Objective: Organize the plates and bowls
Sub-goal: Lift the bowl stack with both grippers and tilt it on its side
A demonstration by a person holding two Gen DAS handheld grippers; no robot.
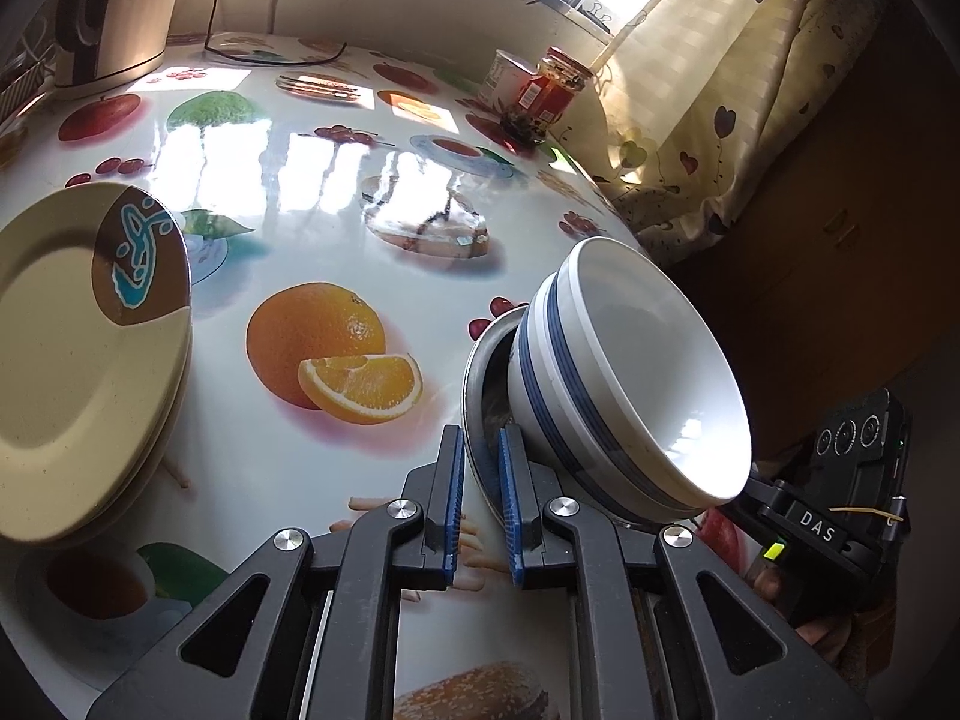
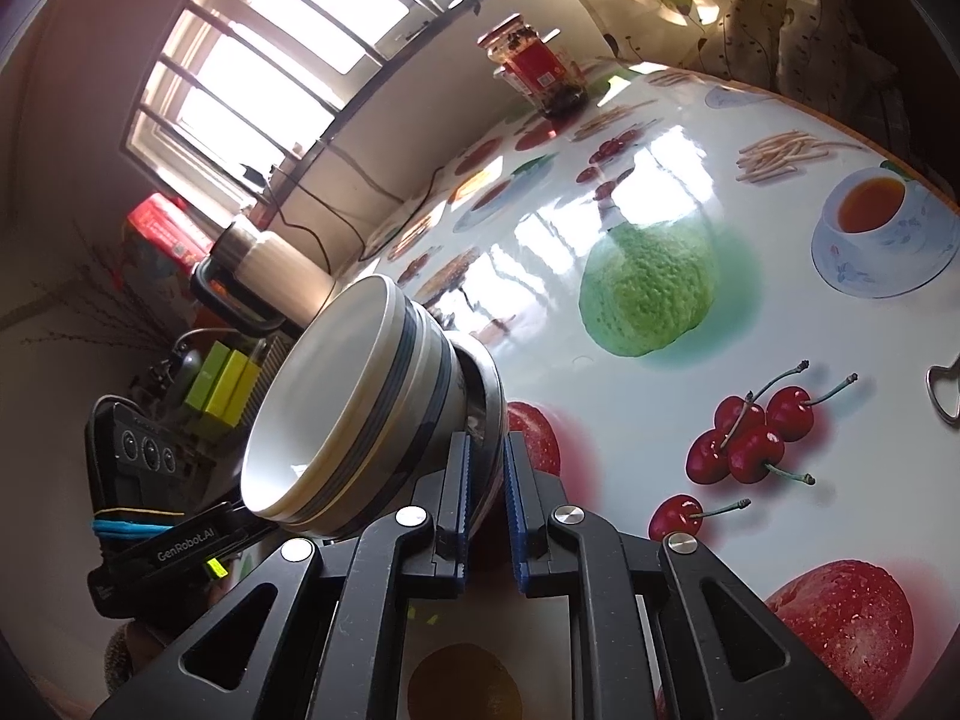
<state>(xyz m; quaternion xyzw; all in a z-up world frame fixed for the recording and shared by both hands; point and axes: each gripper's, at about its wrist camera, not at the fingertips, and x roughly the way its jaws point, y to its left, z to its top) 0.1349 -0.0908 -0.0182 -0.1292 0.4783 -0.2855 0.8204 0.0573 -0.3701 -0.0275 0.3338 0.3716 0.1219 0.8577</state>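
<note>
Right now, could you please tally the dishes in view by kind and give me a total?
Beige plates, stacked: 2
Blue-striped white bowls, nested, as far as the rims show: 2
Metal dish under the bowls: 1
Total: 5

Stacked bowls and plates on the fruit-print table

White bowl with blue bands (image 1: 630, 384) — nested with a second like it, both seated in a metal dish (image 1: 480, 420) whose rim is clamped from two sides, the stack tilted. Cream plates (image 1: 78, 360) — brown-and-turquoise motif on top — lie stacked well apart, left.
</note>
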